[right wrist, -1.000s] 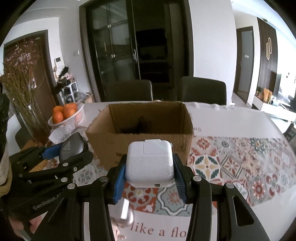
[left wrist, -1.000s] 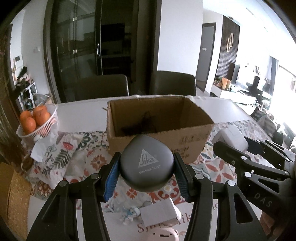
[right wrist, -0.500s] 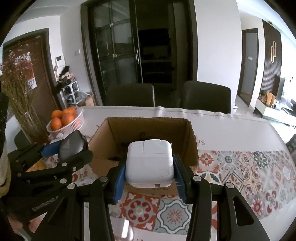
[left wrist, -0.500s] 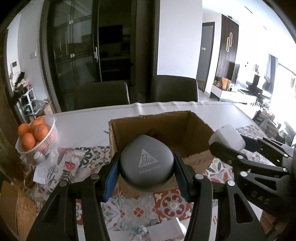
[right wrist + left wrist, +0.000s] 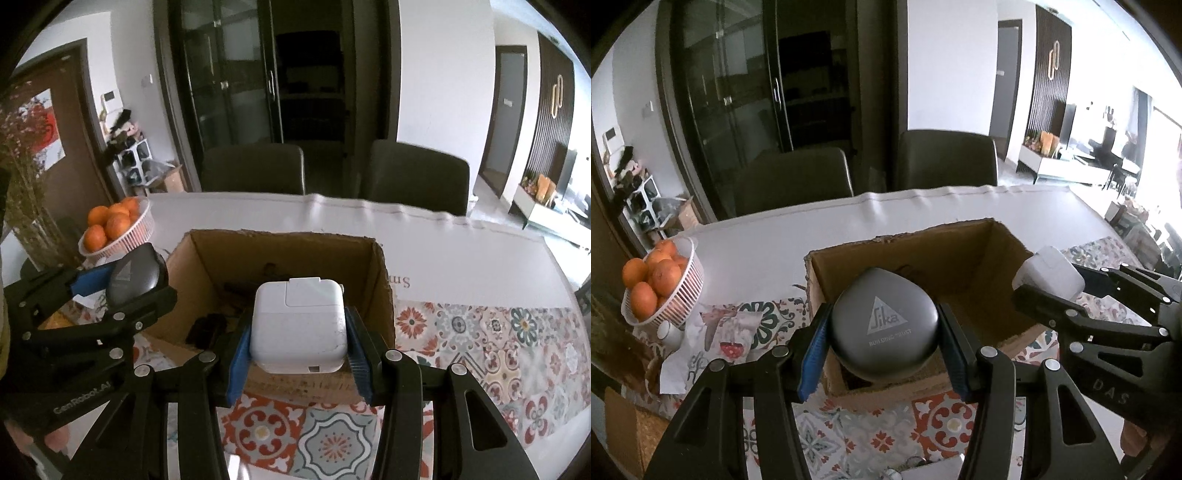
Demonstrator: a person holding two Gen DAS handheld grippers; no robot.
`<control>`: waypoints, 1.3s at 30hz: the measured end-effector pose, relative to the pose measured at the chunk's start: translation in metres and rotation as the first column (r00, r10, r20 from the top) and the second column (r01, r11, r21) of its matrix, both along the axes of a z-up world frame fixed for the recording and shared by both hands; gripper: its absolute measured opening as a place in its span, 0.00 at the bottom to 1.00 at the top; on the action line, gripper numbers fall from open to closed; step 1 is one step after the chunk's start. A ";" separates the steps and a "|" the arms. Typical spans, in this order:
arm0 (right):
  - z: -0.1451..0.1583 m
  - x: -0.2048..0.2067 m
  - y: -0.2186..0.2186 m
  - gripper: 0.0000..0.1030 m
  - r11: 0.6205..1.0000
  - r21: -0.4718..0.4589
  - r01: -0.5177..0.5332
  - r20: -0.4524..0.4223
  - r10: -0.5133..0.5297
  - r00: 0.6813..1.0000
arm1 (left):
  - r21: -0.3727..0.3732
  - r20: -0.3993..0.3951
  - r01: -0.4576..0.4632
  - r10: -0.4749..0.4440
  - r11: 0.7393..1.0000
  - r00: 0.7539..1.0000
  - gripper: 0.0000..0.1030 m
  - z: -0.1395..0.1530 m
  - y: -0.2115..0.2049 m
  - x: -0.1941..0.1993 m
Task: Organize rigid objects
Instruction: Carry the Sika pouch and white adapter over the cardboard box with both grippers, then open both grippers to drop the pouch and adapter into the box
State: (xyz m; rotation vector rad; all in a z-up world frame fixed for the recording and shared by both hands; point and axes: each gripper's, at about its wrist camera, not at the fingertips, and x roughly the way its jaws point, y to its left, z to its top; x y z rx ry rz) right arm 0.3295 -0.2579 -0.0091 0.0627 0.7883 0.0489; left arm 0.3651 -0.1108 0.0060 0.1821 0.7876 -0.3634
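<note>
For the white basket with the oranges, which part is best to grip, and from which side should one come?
Probably the bare rim of the white basket, taken from above on the side nearest the cardboard box. The oranges are heaped above the rim, so the middle gives no hold, and the slatted wall flares outward, so a side pinch could slip. One hand-held gripper must be emptied first.

A dark grey rounded case (image 5: 884, 326) (its top printed with a pale Sika triangle logo) is held off the counter, over the near wall of an open brown cardboard box (image 5: 384, 280). A white square power adapter (image 5: 299, 326), folded plug face up, hangs over the same wall. Dark items (image 5: 207, 328) lie on the box floor.
</note>
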 end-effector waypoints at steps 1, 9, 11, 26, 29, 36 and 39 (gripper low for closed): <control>-0.002 0.004 -0.002 0.46 1.000 0.008 0.004 -0.011 -0.004 1.000 | 0.004 -0.006 -0.001 0.001 1.000 1.000 0.53 0.000 -0.001 0.003; -0.020 0.033 -0.013 0.46 1.000 0.023 0.007 -0.104 -0.005 0.995 | 0.068 -0.068 -0.011 0.016 0.998 0.998 0.53 -0.012 -0.013 0.024; -0.024 0.037 -0.014 0.46 1.000 0.015 0.013 -0.118 -0.011 0.993 | 0.086 -0.078 -0.022 0.029 0.996 0.997 0.53 -0.016 -0.014 0.029; -0.038 0.045 -0.018 0.53 0.999 -0.029 0.032 -0.149 -0.036 0.988 | 0.134 -0.076 -0.058 0.068 0.989 0.995 0.66 -0.030 -0.013 0.033; -0.034 0.040 -0.021 0.53 0.998 -0.019 0.052 -0.132 -0.054 0.990 | 0.113 -0.058 -0.075 0.082 0.991 0.995 0.71 -0.024 -0.008 0.025; -0.015 0.015 -0.016 0.53 0.997 -0.009 0.079 -0.061 -0.079 0.995 | 0.085 -0.005 -0.094 0.095 0.992 0.996 0.76 -0.005 0.004 -0.001; -0.005 0.002 -0.011 0.55 0.997 -0.010 0.083 -0.021 -0.083 0.996 | 0.069 0.010 -0.102 0.102 0.992 0.995 0.77 0.004 0.009 -0.012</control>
